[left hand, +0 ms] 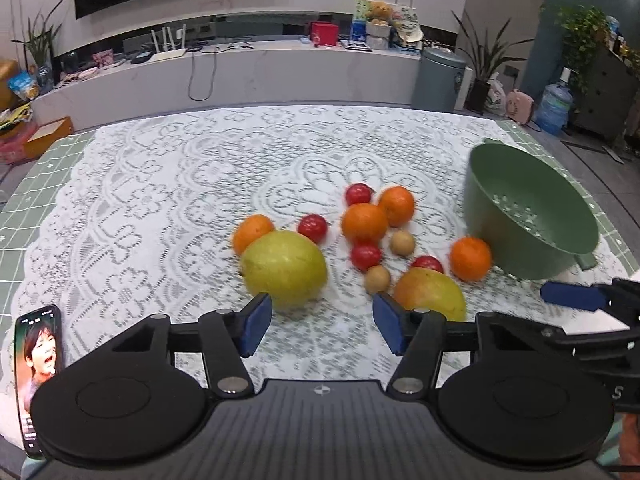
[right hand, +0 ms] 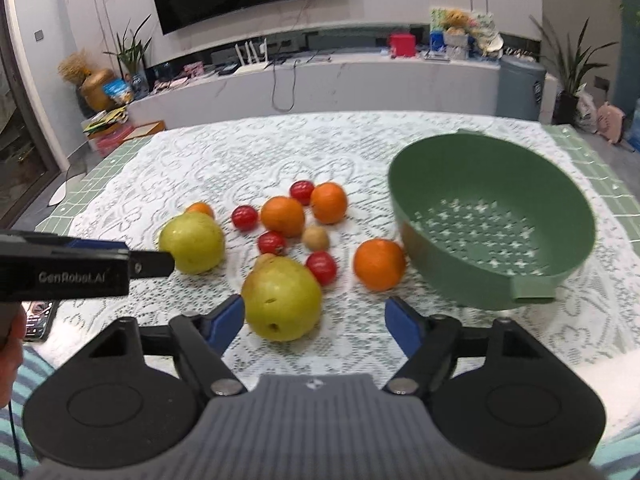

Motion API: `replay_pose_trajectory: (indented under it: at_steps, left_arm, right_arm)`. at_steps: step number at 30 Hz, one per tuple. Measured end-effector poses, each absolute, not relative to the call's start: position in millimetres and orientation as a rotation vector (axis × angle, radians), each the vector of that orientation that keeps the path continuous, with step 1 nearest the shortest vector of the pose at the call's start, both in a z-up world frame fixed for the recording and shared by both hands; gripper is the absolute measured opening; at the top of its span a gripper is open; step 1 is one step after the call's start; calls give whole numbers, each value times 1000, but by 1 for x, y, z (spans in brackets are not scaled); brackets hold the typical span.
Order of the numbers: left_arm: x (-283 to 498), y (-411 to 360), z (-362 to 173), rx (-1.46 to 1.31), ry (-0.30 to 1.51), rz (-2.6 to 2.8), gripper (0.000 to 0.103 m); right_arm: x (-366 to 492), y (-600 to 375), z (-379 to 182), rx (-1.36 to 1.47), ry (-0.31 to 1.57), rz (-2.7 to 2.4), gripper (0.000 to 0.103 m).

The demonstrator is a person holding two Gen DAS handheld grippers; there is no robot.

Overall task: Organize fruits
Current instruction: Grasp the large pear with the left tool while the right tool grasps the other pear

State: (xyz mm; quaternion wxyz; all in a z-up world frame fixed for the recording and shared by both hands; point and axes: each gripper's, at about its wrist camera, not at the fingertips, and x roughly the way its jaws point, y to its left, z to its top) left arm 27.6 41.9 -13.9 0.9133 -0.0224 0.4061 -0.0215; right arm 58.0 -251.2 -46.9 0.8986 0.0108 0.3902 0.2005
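Green plastic colander bowl sits on the lace-covered worktop, with oranges, small red fruits and two yellow-green pears scattered just to its left. Left gripper tilts downward, its blue-padded fingers partly apart and empty, the far pear just beyond them. Right gripper slants down likewise, fingers spread around the nearer pear without pressing it.
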Motion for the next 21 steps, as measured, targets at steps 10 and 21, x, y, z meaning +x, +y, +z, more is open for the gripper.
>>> replay_pose_trajectory:
  at_steps: [10,21]
  left_arm:
    - [51,65,-20,-67,836,-40,67]
    - [67,73,-39,-21,830,-58,85]
  right_arm:
    - [79,-224,-55,20,872,483,71]
    - [98,-215,-70,42,953,495,71]
